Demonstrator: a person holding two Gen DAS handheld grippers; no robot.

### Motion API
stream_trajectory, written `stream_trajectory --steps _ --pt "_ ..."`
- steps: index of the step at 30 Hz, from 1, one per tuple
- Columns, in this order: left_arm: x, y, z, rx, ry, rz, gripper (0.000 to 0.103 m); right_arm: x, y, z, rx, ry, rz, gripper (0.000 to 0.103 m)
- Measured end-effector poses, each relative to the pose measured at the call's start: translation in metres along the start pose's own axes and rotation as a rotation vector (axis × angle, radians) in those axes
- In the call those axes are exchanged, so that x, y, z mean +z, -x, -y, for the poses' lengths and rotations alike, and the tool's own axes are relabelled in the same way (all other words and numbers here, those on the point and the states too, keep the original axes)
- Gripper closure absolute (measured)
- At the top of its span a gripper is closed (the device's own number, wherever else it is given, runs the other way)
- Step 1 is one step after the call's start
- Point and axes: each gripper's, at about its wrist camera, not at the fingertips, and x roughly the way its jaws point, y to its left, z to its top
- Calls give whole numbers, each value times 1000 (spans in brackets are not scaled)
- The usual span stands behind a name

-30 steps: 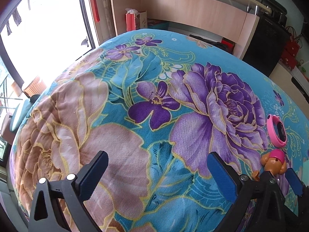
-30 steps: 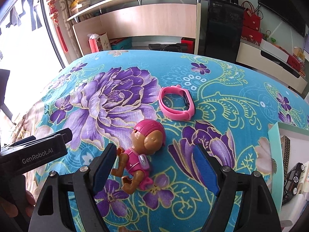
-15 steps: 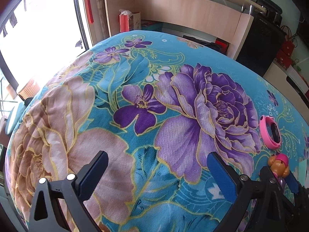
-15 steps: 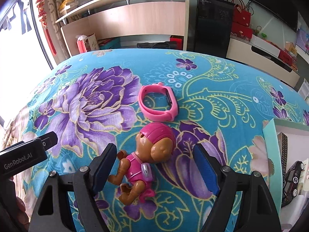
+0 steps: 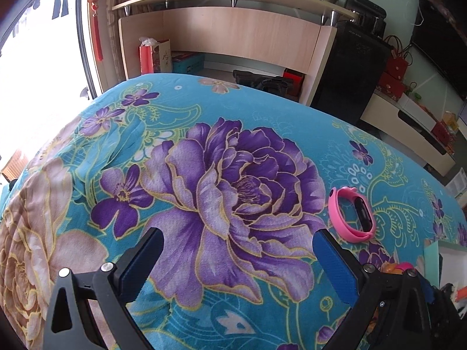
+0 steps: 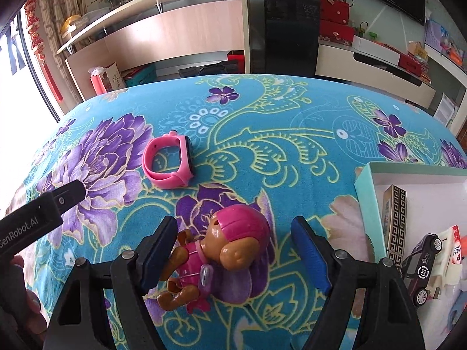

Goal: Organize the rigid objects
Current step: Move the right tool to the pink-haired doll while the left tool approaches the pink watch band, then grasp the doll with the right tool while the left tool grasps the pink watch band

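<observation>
wrist views angled down, sharing pink watch (image 5: 351, 216)

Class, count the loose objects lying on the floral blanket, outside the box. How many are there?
2. The pink watch lies beside the big purple flower; the toy dog lies between the right gripper's open jaws. Others may be out of view.

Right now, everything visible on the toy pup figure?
The toy pup figure is glossy hard plastic: brown head and limbs, magenta helmet, magenta suit with a small grey pack on its back. It lies on its side on the floral blanket, head toward the box, legs toward the camera. It sits between the open right claw pads; whether the left pad touches its arm is unclear.
</observation>
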Motion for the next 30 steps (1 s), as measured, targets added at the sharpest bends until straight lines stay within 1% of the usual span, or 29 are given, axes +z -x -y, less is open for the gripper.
stream_trajectory --steps 2,5,10,12,17,19,23,24,26,29,30 --pt "2 -1 8 -24 -11 8 0 -1 1 2 9 0 -8 23" --pt "3 -4 18 -48 -21 9 0 -3 3 5 17 -8 -15 28" --pt "2 -7 28 -46 -50 1 0 -8 7 5 20 8 -32 33" --pt "2 -7 30 -48 -57 6 0 -9 9 5 26 7 -38 41" --pt "1 -7 39 -64 -82 16 0 -11 12 7 35 9 -47 41" --pt "0 -8 44 -77 -92 19 0 -9 12 11 44 -1 -41 44" --pt "0 -8 54 -110 -107 32 0 -5 11 18 59 -18 -36 45" --pt "0 -9 57 -119 -113 34 0 -5 11 21 65 -26 -32 47" --pt "0 -10 64 -133 -128 38 0 -3 12 25 68 -41 -22 61" --pt "-1 -13 73 -145 -148 38 1 -1 14 31 63 -52 -14 61" --pt "-1 -15 76 -151 -151 33 4 -1 13 33 69 -57 -16 61"
